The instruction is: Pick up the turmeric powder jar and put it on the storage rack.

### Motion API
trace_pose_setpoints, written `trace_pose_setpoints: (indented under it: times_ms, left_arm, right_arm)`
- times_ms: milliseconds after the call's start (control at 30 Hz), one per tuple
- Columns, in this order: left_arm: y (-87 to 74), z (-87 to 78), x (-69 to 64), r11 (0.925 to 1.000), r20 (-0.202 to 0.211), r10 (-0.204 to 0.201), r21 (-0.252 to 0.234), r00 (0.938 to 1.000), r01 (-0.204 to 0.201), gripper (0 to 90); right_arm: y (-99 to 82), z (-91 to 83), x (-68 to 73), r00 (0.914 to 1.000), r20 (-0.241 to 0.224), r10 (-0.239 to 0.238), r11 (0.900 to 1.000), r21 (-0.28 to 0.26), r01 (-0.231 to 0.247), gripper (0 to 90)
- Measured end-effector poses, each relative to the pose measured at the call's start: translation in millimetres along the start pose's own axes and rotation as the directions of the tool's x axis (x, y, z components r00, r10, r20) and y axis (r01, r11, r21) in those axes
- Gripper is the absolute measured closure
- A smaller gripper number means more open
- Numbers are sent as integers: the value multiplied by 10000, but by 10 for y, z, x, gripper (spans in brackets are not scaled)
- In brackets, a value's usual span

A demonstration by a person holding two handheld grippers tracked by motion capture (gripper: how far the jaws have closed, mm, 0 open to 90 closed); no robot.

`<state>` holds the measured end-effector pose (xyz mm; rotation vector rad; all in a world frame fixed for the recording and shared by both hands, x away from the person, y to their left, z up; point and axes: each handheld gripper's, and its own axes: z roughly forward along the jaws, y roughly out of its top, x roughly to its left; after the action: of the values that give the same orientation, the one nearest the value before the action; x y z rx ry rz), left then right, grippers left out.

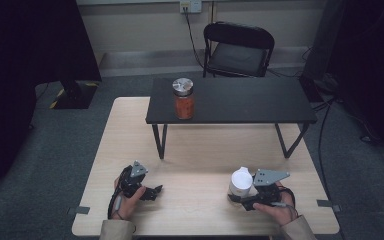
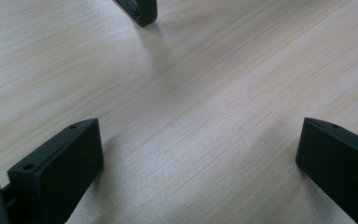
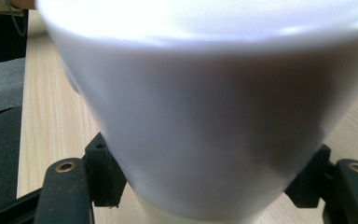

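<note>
A white cup (image 1: 241, 182) stands on the light wooden table (image 1: 195, 155) near its front right. My right gripper (image 1: 236, 198) is shut on the cup's lower part, with a pad pressed on each side. In the right gripper view the cup (image 3: 205, 116) looms large and blurred between the two black fingers (image 3: 103, 175). At the front left, my left gripper (image 1: 152, 192) lies low over the wood. Its jaws stand wide open with nothing but bare wood between them (image 2: 200, 158).
A low black table (image 1: 230, 102) stands on the far half of the wooden table. A jar (image 1: 183, 98) with a metal lid and orange-red contents sits on its left part. One of its legs (image 2: 140, 11) is ahead of the left gripper. A black chair (image 1: 237, 50) stands behind.
</note>
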<state>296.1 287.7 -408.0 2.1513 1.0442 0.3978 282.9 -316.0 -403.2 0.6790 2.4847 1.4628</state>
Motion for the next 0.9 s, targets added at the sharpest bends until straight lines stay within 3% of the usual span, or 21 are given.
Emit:
trace_pose_setpoints:
  times_ms: [400,900]
  left_arm:
    - [0,0,-1,10000,-1,-2,-1,10000,2,0]
    - [0,0,-1,10000,-2,1,1,10000,-1,0]
  right_arm:
    - [141,-111,13,9987,454,245,9997,47,-247,298]
    - [370,-197,-96,9974,387,613,9981,72,-616,298]
